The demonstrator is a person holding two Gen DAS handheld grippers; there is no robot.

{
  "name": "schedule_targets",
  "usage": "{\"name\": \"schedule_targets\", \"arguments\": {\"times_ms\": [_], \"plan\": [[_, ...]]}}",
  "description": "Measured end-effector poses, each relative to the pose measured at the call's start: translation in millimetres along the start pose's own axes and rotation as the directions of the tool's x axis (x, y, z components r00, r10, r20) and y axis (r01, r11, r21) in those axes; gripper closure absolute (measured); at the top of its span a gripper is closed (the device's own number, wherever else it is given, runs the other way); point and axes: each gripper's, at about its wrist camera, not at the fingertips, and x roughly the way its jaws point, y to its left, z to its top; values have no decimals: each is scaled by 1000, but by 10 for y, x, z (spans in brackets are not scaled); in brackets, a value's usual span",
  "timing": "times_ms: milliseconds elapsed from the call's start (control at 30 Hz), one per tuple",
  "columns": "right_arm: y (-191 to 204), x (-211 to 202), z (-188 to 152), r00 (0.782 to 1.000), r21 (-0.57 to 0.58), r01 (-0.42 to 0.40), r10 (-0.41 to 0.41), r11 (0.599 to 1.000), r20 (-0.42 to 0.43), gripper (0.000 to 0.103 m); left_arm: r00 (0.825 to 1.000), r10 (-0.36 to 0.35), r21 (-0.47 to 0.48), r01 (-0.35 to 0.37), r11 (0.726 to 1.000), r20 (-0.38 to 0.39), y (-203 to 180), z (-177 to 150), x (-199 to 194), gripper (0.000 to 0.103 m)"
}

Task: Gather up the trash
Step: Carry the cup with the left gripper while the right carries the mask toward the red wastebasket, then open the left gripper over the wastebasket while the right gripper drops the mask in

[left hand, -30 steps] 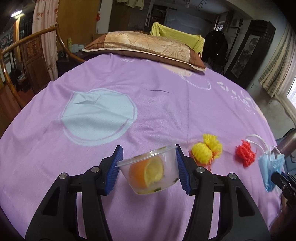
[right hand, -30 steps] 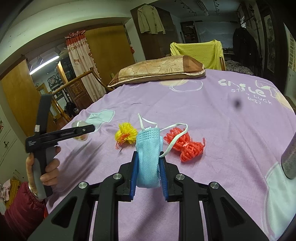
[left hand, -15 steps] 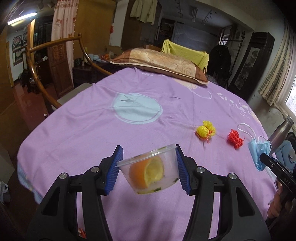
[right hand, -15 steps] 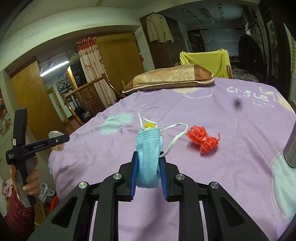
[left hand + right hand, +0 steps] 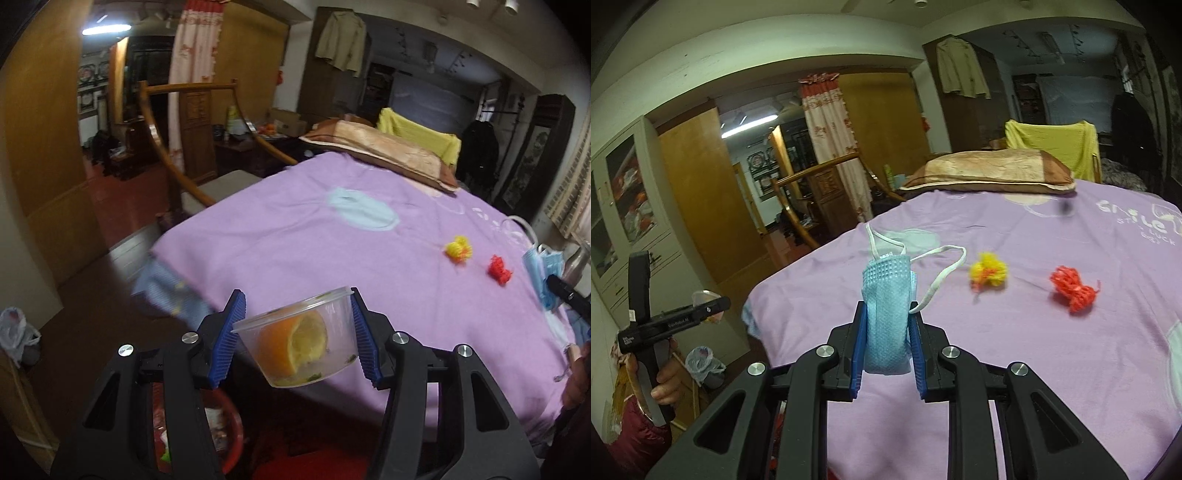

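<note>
My left gripper (image 5: 298, 341) is shut on a clear plastic cup (image 5: 299, 341) with orange and lemon slices in it, held in the air off the bed's near corner, above a red bin (image 5: 225, 428) on the floor. My right gripper (image 5: 886, 338) is shut on a folded blue face mask (image 5: 888, 306), held above the purple bedsheet (image 5: 1052, 350). The mask also shows in the left wrist view (image 5: 546, 269). A yellow foam net (image 5: 988, 275) and a red foam net (image 5: 1073, 290) lie on the sheet.
A brown pillow (image 5: 990, 173) lies at the far end of the bed. A curved wooden rail (image 5: 173, 147) and a white plastic bag (image 5: 16, 334) stand on the floor to the left. A metal bottle (image 5: 576, 260) is at the right edge.
Both grippers have pulled back from the bed and swung left, still holding the cup and the mask. The floor and the red bin have come into the left wrist view.
</note>
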Motion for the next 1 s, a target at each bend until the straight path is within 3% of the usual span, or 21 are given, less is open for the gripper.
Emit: {"name": "schedule_targets", "arguments": {"times_ms": [300, 467, 700, 733, 767, 833, 1000], "plan": [[840, 321, -43, 992, -85, -110, 103, 990, -76, 80, 989, 140, -76, -144, 987, -52, 869, -580, -183, 48], [1246, 509, -111, 982, -122, -156, 141, 980, -126, 80, 985, 156, -97, -164, 982, -78, 1168, -765, -155, 48], [1691, 715, -180, 968, -163, -199, 168, 966, -185, 80, 982, 147, -96, -159, 983, -119, 1275, -934, 44, 47], [1719, 738, -183, 967, -166, -202, 170, 965, -191, 80, 981, 143, -87, -155, 984, -131, 1262, -972, 87, 44], [1757, 764, -194, 965, -168, -206, 172, 964, -199, 80, 979, 147, -79, -159, 984, -139, 1260, -999, 112, 32], [1804, 806, -216, 961, -170, -213, 176, 962, -212, 80, 975, 180, -62, -189, 980, -134, 1240, -1056, 142, 19], [1937, 968, -276, 949, -169, -234, 188, 957, -252, 80, 968, 226, -20, -229, 973, -109, 1212, -1100, 132, 12]]}}
